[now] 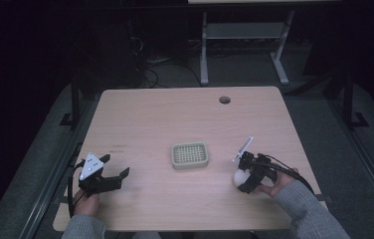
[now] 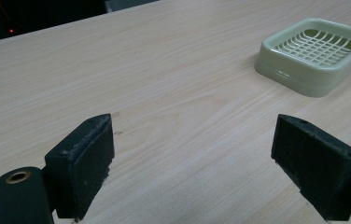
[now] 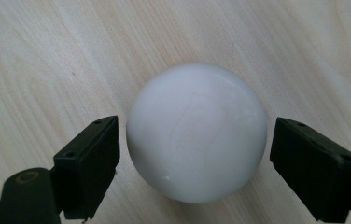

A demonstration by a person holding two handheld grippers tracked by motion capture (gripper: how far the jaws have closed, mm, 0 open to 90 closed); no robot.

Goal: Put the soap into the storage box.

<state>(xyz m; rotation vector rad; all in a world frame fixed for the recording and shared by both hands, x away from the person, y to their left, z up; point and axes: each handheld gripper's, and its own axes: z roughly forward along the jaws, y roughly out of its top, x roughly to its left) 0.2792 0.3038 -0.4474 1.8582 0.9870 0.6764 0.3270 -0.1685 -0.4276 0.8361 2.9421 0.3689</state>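
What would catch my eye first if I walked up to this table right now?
Probably the white ball near the table's right front, sitting between the open jaws of the right gripper, with a small gap on each side. Next, the pale green slotted dish at the table's middle, and the left gripper open over bare wood at the left front.

white ball: mostly hidden behind right claw | basket: right corner cut off

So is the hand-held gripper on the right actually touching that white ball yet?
Apart. In the right gripper view the ball sits between the right hand-held gripper's open jaws, with a thin strip of table showing on each side.
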